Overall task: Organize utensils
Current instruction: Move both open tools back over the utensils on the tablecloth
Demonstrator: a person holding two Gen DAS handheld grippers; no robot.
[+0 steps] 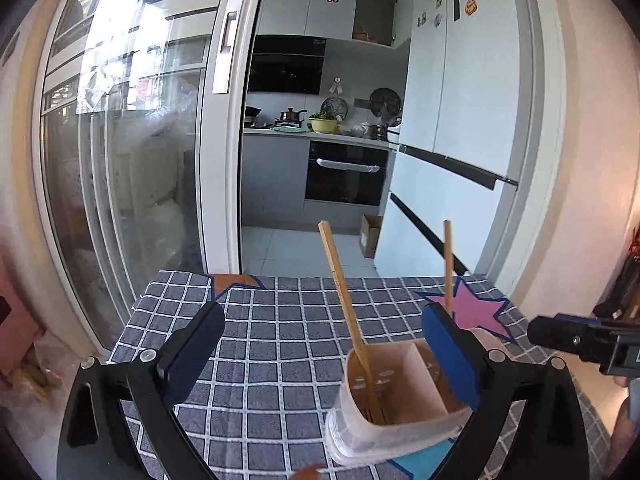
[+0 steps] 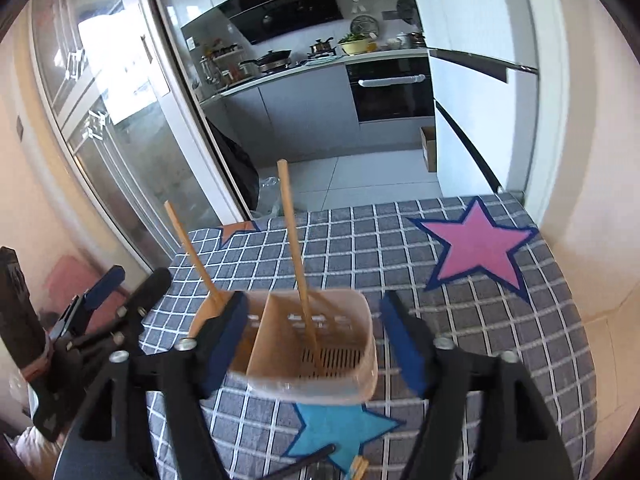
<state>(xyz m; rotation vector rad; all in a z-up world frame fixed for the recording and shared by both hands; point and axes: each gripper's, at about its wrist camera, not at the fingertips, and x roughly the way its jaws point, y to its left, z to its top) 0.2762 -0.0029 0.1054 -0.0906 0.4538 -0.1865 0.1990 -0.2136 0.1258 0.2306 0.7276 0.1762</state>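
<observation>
Utensil holder (image 2: 304, 344) between the right gripper's (image 2: 312, 344) spread fingers, chopsticks already standing in it.

The two-compartment holder stands on the checked worktop (image 2: 480, 320), just ahead of the right gripper, whose fingers are released and flank it without gripping; the left gripper (image 1: 320, 352), also released and empty, has the holder off by its right finger (image 1: 450, 354). Two chopsticks: one (image 2: 298, 256) in the right compartment, one (image 2: 192, 256) in the left, long axes near upright, leaning away. At the near edge lie what seem one dark utensil (image 2: 308, 460) and one wooden piece (image 2: 358, 467), nearer the right gripper; their kind I cannot tell.
</observation>
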